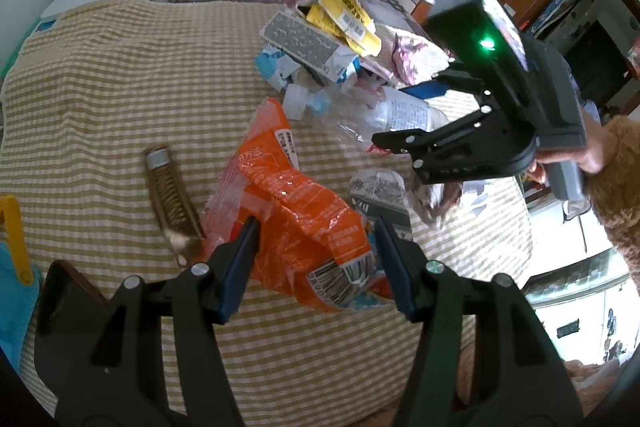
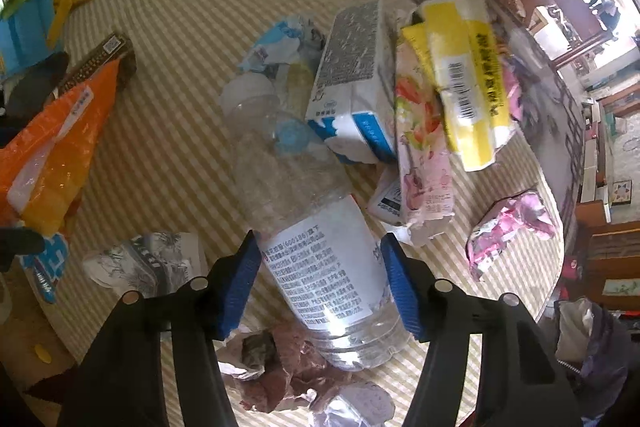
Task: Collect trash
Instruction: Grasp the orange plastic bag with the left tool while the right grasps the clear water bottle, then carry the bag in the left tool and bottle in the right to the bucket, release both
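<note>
One orange bag (image 1: 296, 211), one clear bottle (image 2: 316, 247), one milk carton (image 2: 352, 83), two yellow wrappers (image 2: 464, 75).

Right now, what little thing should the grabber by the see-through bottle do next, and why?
Probably close the right gripper on the clear bottle. Its blue pads already sit on either side of the bottle's white label, open, with the bottle lying on the striped cloth. The left gripper likewise stands open around the orange bag, so both seem ready to squeeze.
</note>
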`<state>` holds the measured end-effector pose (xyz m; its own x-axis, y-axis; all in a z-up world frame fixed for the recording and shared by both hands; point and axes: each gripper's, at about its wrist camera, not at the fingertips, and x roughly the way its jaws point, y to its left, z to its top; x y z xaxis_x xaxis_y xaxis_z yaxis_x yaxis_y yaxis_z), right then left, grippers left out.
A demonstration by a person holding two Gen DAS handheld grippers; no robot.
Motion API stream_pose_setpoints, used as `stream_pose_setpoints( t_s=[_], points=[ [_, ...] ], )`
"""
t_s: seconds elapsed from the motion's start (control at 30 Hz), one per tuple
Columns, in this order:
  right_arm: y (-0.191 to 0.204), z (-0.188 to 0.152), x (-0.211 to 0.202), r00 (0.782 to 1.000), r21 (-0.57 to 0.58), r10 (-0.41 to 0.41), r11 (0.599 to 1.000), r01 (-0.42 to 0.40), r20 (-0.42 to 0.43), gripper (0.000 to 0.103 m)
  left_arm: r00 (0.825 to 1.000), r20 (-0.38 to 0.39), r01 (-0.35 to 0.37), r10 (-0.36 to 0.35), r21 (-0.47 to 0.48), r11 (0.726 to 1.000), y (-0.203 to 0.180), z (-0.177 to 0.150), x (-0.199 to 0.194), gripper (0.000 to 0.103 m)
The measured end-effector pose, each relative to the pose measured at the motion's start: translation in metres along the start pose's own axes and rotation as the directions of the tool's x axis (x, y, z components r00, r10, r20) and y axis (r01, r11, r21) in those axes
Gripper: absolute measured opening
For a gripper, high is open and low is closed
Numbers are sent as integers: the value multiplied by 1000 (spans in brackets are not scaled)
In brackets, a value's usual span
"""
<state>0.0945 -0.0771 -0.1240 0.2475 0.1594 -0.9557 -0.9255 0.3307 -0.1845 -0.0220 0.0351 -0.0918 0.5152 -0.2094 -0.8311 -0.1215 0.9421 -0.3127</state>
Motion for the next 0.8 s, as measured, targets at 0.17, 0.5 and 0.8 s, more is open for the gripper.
stream_pose_setpoints(
  t_s=[0.17, 0.5, 0.8],
  points=[
    [-7, -3, -31, 995, 71, 2, 997, -9, 98, 50, 999, 38, 6, -6, -3, 1000, -1, 10, -8, 56],
    [-37, -15, -90, 955, 304, -5, 948, -89, 296, 50, 994, 107, 15, -14, -16, 1000, -6, 26, -27, 56],
    [-52, -56, -123, 908, 526, -80, 835, -164, 411, 50, 985, 166, 47, -40, -38, 998, -19, 47, -35, 55]
  ],
)
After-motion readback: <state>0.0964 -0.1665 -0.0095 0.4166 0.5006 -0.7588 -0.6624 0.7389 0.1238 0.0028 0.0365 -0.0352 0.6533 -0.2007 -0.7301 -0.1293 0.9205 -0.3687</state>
